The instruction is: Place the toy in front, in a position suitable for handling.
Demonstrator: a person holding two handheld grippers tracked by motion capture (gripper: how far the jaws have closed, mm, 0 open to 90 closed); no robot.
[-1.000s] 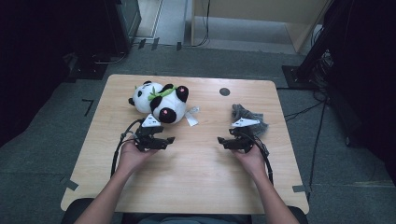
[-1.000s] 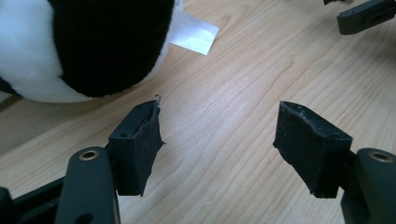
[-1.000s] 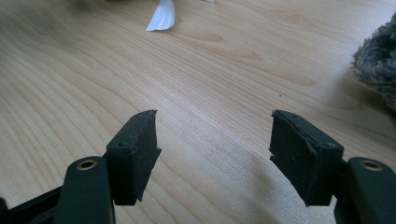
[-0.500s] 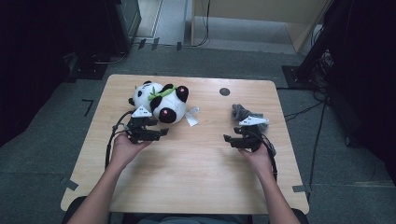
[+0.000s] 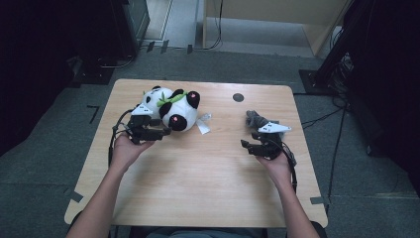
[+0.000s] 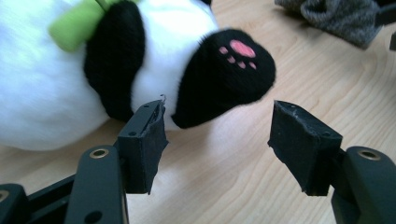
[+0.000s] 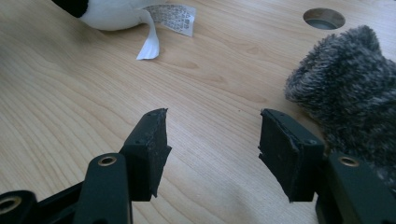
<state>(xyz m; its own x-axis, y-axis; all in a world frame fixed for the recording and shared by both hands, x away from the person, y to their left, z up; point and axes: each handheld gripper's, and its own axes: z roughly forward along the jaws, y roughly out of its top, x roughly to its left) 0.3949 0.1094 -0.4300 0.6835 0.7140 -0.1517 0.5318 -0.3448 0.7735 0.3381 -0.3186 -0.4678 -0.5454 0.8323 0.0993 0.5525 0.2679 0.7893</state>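
A black-and-white panda plush with a green bow lies at the table's far left. My left gripper sits just in front of it. Its jaws have just been closing but still stand open, apart from the plush. The panda's black paw with its pink print lies just beyond the left gripper. A grey fuzzy cloth lies at the right. My right gripper is beside it, jaws narrowed a little and open over bare wood. The cloth lies just outside the right gripper's right finger.
The panda's white label lies flat on the wooden table. A round cable hole sits near the far edge. Dark equipment and cables stand on the floor around the table.
My left hand has moved left and farther from the person, up to the panda. My right hand has shifted a little to the right, toward the grey cloth.
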